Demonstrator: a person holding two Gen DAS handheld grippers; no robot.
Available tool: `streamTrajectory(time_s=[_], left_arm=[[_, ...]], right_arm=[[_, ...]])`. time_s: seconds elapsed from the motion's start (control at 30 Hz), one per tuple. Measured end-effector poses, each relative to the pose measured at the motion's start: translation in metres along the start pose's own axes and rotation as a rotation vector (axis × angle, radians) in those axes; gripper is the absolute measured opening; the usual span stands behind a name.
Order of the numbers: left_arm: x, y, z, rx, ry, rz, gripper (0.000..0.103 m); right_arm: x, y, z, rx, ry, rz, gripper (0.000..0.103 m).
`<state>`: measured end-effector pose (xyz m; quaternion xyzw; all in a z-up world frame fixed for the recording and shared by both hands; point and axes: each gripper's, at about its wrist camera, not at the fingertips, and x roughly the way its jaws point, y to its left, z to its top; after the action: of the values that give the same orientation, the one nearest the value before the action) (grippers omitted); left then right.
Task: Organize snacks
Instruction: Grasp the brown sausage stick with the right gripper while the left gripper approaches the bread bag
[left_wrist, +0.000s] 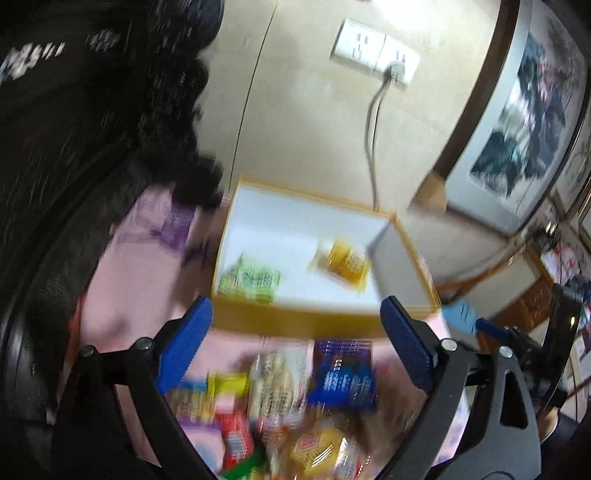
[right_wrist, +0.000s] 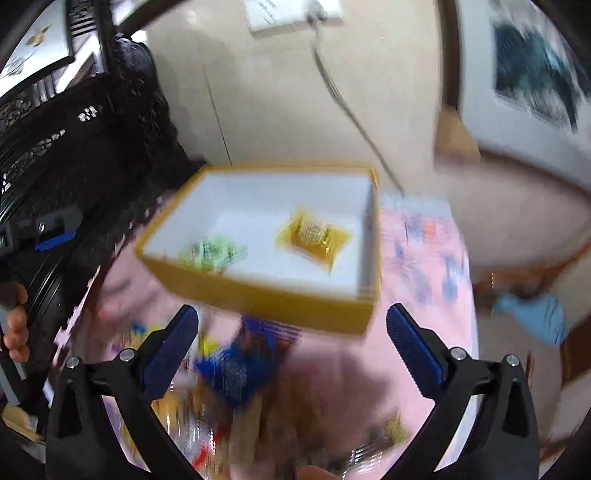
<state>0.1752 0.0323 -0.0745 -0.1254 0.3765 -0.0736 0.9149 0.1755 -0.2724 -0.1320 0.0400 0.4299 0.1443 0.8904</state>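
Both hand-held grippers, left (left_wrist: 295, 347) and right (right_wrist: 291, 347), spread empty; blue snack packet (left_wrist: 341, 380) at six o'clock of box (left_wrist: 295, 321): light, crinkly, slippery; pinch its edge seam.

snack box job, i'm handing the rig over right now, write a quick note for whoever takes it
Left tongs: open, nothing held.
Right tongs: open, nothing held.
Yellow box: on the pink cloth, white inside, just beyond both tongs.
Done: green packet and yellow packet lie in the box, apart.
Left: the loose pile in front of the box, including a blue packet, a pale long packet and a round yellow bun pack. Frames are blurred, so the count is unclear.
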Motion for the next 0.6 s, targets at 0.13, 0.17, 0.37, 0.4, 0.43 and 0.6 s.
streamTrajectory(time_s=[0.13,0.17,0.37,0.4,0.43,0.6], left_arm=[[-0.009,0.007,-0.053,-0.011,0.068,0.035,0.094],[-0.009,0.008,-0.063,-0.013,0.082,0.041,0.094],[-0.006,0.004,-0.11,-0.013,0.199,0.059,0.094],[-0.007,0.003,-0.113,-0.01,0.207,0.056,0.094],[-0.007,0.002,-0.115,-0.005,0.21,0.051,0.094],[-0.013,-0.004,-0.116,0.028,0.204,0.046,0.094]], right_arm=[[0.0,-0.031,-0.053,0.174,0.111,-0.017,0.102],[0.002,-0.038,-0.066,0.215,0.136,-0.051,0.102],[0.017,-0.054,-0.111,0.377,0.223,-0.178,0.102],[0.02,-0.057,-0.116,0.401,0.234,-0.188,0.102],[0.026,-0.056,-0.119,0.424,0.249,-0.203,0.102],[0.052,-0.056,-0.117,0.469,0.299,-0.237,0.08]])
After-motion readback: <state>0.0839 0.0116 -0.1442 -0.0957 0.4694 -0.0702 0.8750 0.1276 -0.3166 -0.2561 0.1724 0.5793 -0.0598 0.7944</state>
